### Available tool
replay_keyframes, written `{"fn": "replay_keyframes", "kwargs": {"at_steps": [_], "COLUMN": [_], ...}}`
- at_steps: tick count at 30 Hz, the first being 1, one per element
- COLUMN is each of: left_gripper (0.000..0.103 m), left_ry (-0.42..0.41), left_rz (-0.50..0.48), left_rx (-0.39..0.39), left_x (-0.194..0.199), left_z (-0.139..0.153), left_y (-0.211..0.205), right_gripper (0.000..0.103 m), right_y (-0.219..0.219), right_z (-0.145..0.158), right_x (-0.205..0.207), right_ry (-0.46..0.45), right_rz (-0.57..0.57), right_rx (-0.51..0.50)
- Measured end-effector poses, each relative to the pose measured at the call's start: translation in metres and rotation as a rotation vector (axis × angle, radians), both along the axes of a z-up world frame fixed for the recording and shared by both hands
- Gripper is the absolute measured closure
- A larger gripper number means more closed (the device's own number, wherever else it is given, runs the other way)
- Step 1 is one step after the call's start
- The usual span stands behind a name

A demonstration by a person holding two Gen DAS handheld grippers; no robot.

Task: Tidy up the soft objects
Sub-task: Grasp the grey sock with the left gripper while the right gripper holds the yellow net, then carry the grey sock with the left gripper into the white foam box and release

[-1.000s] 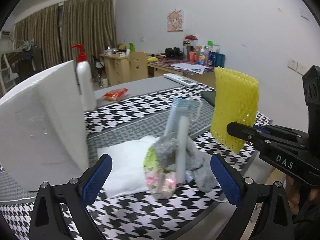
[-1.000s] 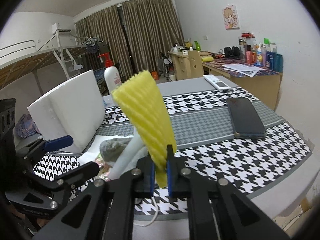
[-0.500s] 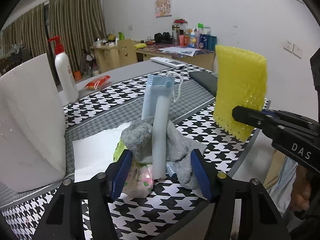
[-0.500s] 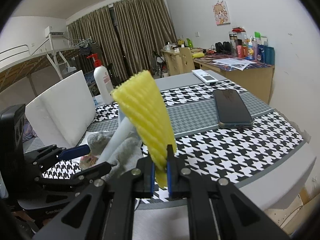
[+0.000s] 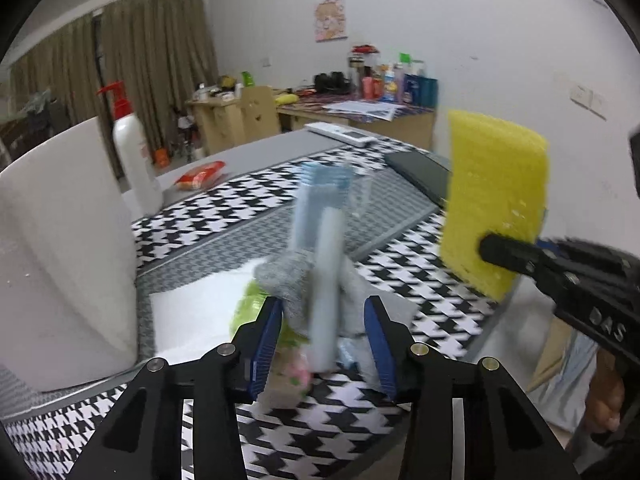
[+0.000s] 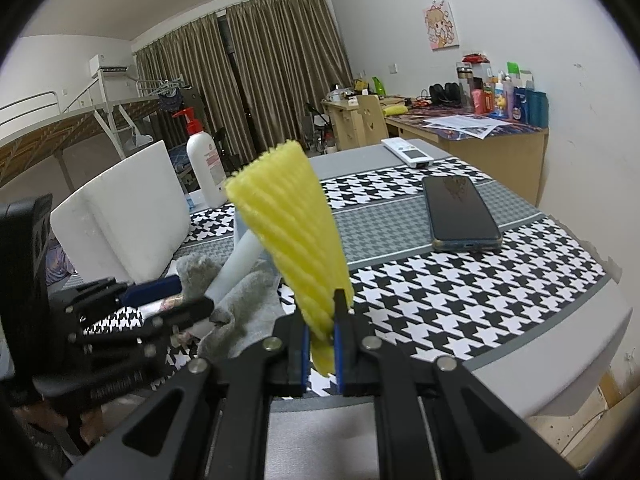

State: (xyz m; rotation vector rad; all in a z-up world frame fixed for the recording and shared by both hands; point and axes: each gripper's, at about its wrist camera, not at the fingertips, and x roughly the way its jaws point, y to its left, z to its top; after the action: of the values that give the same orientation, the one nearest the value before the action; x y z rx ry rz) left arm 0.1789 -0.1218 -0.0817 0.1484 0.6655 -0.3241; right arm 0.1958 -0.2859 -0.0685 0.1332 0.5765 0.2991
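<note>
My right gripper (image 6: 321, 346) is shut on a yellow foam net sleeve (image 6: 294, 236) and holds it upright above the table's near edge; the sleeve also shows in the left wrist view (image 5: 494, 200). My left gripper (image 5: 322, 342) has its jaws closed in around a pile: a grey sock (image 5: 286, 276), a light blue face mask (image 5: 322, 200) with a white roll standing up, and a green and pink packet (image 5: 250, 312). The pads sit at the pile's sides; the view is blurred. In the right wrist view the left gripper (image 6: 182, 294) is at the grey sock (image 6: 248, 300).
A white foam block (image 5: 60, 240) stands at left, with a white tissue (image 5: 192, 320) beside it. A pump bottle (image 5: 134, 164), an orange packet (image 5: 200, 170), a phone (image 6: 460, 212) and a remote (image 6: 408, 152) lie on the houndstooth table (image 6: 460, 300). Desks stand behind.
My left gripper's jaws narrowed from wide open to close around the pile of sock, mask and packet. The right gripper kept holding the yellow sleeve, nearly still.
</note>
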Motion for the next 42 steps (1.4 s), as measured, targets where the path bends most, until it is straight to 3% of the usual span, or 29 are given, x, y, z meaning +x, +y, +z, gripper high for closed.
{"fn": "replay_keyframes", "kwargs": {"at_steps": [6, 11, 15, 25, 42], "left_gripper": [0.060, 0.083, 0.092, 0.094, 0.094], "left_ry": [0.005, 0.027, 0.021, -0.074, -0.220], "left_rz": [0.037, 0.053, 0.040, -0.008, 0.030], "left_rx": [0.004, -0.002, -0.008, -0.034, -0.068], "left_x": [0.011, 0.022, 0.019, -0.001, -0.030], "left_z": [0.001, -0.001, 0.001, 0.039, 0.106], "left_y": [0.005, 0.007, 0.006, 0.007, 0.035], "right_gripper": [0.090, 0.090, 0.090, 0.090, 0.090], "right_y": [0.002, 0.002, 0.002, 0.006, 0.034], "right_z": [-0.002, -0.001, 0.000, 0.012, 0.046], "right_x": [0.000, -0.002, -0.001, -0.008, -0.016], "right_ry": [0.001, -0.005, -0.006, -0.039, -0.102], "right_rz": [0.010, 0.016, 0.012, 0.026, 0.103], "right_rx": [-0.001, -0.002, -0.003, -0.007, 0.001]}}
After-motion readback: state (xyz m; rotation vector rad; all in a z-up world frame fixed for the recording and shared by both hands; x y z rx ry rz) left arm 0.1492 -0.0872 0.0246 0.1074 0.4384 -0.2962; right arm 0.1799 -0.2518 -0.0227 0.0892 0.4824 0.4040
